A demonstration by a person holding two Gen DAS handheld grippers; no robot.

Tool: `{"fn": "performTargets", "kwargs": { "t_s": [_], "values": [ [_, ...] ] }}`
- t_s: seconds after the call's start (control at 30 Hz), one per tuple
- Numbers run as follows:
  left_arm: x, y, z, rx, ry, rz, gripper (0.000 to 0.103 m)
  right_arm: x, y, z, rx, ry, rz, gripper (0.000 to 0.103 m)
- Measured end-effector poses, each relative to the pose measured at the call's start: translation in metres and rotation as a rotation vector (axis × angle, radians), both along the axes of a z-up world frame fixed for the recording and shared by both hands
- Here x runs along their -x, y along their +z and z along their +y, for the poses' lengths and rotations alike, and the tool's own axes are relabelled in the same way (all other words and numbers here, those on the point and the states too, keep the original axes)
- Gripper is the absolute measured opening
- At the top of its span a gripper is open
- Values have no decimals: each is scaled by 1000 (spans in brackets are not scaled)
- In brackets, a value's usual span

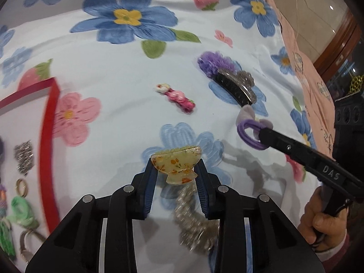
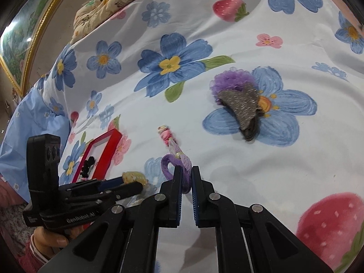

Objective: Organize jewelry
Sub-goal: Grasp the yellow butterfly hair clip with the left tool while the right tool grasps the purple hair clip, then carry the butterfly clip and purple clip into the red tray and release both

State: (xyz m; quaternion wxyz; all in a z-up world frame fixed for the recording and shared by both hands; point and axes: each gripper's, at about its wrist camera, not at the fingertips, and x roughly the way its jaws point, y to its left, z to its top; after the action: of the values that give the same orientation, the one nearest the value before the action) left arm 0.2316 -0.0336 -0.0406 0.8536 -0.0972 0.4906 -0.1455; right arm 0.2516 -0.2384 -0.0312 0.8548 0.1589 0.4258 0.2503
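left tool: clamped on yellow claw clip. red tray: lies left, nearer this hand. right tool: pinching purple hair tie.

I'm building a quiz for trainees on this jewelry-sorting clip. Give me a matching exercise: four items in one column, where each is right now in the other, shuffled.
Items:
1. yellow floral claw clip
2. purple hair tie
3. pink barrette
4. glittery grey claw clip

Places:
A. lying alone on the bedsheet
B. held in the left gripper
C. resting against a purple scrunchie
D. held in the right gripper

Pairs: 1-B, 2-D, 3-A, 4-C
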Motion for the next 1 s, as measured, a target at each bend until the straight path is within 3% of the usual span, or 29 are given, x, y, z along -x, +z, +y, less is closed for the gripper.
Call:
{"fn": "performTargets", "kwargs": {
  "t_s": [0.4,1.0],
  "values": [
    [40,28,63,20,115,-58,31,18,10,54,2,112,-15,8],
    [70,41,155,0,266,-96,31,23,28,139,19,259,-46,8]
  ]
}}
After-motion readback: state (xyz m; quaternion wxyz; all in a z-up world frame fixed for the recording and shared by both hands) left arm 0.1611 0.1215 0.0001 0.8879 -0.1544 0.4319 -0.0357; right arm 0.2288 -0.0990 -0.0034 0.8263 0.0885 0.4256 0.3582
